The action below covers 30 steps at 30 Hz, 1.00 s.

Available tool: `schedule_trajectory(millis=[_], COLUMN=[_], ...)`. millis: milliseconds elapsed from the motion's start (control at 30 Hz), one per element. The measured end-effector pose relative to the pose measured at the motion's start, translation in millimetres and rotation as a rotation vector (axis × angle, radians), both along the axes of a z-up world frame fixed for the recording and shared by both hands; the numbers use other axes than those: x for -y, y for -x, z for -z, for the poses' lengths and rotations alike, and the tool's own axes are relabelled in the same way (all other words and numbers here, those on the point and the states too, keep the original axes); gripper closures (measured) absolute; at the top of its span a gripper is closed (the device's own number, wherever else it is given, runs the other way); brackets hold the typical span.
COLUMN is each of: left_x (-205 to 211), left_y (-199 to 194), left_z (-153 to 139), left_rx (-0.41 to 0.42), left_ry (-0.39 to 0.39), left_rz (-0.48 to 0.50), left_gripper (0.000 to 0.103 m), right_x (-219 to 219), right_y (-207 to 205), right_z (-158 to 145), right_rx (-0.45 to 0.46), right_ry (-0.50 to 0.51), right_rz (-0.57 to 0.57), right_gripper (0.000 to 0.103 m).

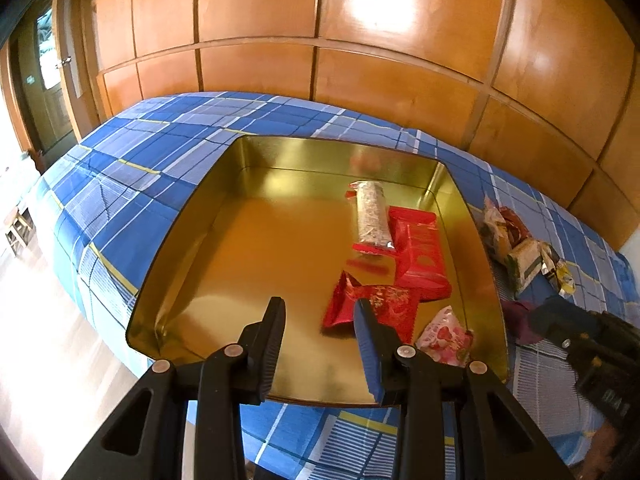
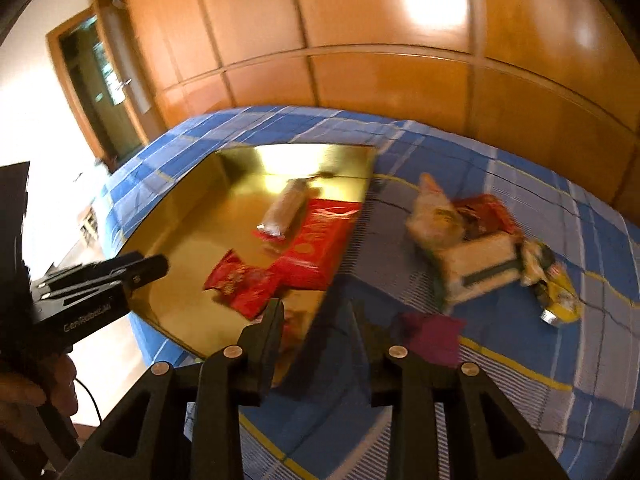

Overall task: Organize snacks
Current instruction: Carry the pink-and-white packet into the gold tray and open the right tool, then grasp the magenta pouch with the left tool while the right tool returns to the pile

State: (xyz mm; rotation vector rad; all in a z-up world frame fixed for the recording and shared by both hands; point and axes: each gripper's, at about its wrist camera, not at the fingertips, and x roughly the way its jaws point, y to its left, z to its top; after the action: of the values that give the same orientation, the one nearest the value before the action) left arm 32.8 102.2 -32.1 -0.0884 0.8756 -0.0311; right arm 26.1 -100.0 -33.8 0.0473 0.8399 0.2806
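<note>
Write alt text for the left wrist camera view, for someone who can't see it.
A shallow gold metal tray sits on a blue plaid bedcover, holding a clear-wrapped grain bar, two red packets and a pink sweet. The left gripper hangs open and empty above it; more snacks lie on the cover to the right.

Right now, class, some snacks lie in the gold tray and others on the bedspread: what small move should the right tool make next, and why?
Probably reach the right tool, whose tips hold nothing, toward the purple packet just ahead of it. That packet lies on the blue checked bedspread outside the gold tray, the nearest snack not yet put away.
</note>
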Motion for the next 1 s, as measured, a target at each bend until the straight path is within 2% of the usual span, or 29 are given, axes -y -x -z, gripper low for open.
schedule_trajectory(millis=[167,367,567,633,767,900,1000], left_x=[10.7,30.7,67.9,89.1,136.3,182.4,201.5], left_y=[1.3,2.4,0.7,-0.1,2.7,2.9,-4.6], left_z=[-2.0,-5.3,-14.8,-17.7,-18.8,-5.7,7.2], left_rx=[0.006,0.016,0.030,0.027,0.041,0.003,-0.048], left_ry=[-0.012,-0.025,-0.020,-0.019,-0.059,-0.162,-0.233], left_rz=[0.037,0.111,0.244,0.329,0.526,0.759,0.845], left_gripper=[0.067,0.067,0.067,0.066,0.047,0.044,0.044], right_x=[37.5,87.5,123.3,132.2,140.3,143.4,145.0], right_y=[7.0,16.5,30.0,34.6,38.4,41.2,42.9], right_z=[3.6,24.6,41.5,44.5,48.2,48.1,48.2], right_rx=[-0.017,-0.078,-0.125,-0.131,-0.143,-0.141,-0.138], right_ry=[-0.020,-0.013,-0.019,-0.025,-0.041,-0.055,-0.062], right_rz=[0.106,0.257,0.360,0.384,0.404,0.401,0.401], right_gripper=[0.070,0.070,0.070,0.070,0.070,0.070,0.070])
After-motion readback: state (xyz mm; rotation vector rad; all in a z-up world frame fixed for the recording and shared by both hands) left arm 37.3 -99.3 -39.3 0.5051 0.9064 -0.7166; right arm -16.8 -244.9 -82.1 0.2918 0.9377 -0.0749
